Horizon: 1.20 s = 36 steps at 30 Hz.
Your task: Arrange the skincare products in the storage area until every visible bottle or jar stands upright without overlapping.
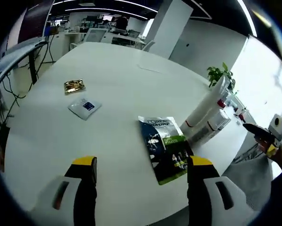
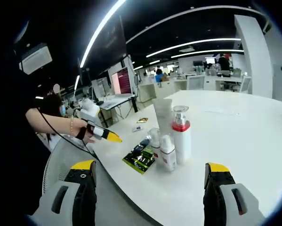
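Note:
Several skincare products stand upright in a tight cluster on the white table: a tall white tube, a pump bottle with a red collar, a small white bottle and a small clear bottle. The same cluster sits at the table's right edge in the left gripper view. A dark blue and green packet lies flat beside it. My left gripper is open above the table's near edge, short of the packet. My right gripper is open, facing the bottles from off the table.
A gold sachet and a blue-and-white sachet lie flat further along the table. A potted plant stands behind the bottles. A hand holds the left gripper near the packet. A grey chair is below the table edge.

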Motion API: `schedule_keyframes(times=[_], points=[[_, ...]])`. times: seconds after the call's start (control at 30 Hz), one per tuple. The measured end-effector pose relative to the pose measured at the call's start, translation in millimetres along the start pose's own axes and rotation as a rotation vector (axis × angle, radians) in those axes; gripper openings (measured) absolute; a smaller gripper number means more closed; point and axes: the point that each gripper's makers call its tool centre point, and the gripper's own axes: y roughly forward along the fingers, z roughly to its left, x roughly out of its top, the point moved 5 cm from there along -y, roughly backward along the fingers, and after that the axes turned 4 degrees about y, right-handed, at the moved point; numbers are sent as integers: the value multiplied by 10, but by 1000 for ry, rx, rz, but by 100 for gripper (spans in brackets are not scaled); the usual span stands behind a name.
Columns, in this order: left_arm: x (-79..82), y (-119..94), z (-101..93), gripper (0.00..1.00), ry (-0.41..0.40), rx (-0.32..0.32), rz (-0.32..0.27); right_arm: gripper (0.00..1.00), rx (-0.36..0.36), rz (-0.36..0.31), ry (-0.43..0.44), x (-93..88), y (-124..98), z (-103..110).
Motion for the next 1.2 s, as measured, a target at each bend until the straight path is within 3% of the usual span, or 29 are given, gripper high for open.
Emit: schedule_keyframes(times=[0.1, 0.27, 0.57, 0.6, 0.9, 1.2], points=[[29, -94, -22, 79, 1, -6, -25, 98, 0, 1, -2, -8, 11, -14], [249, -307, -79, 86, 45, -11, -111, 98, -4, 9, -13, -29, 20, -28], [318, -586, -288, 97, 165, -22, -193, 98, -35, -7, -14, -32, 13, -87], [321, -566, -222, 98, 171, -22, -201, 98, -45, -15, -6, -26, 5, -107], [237, -617, -378, 99, 192, -25, -229, 98, -106, -88, 59, 19, -71, -233], [159, -616, -377, 99, 198, -26, -191, 99, -118, -55, 5, 2, -30, -198]])
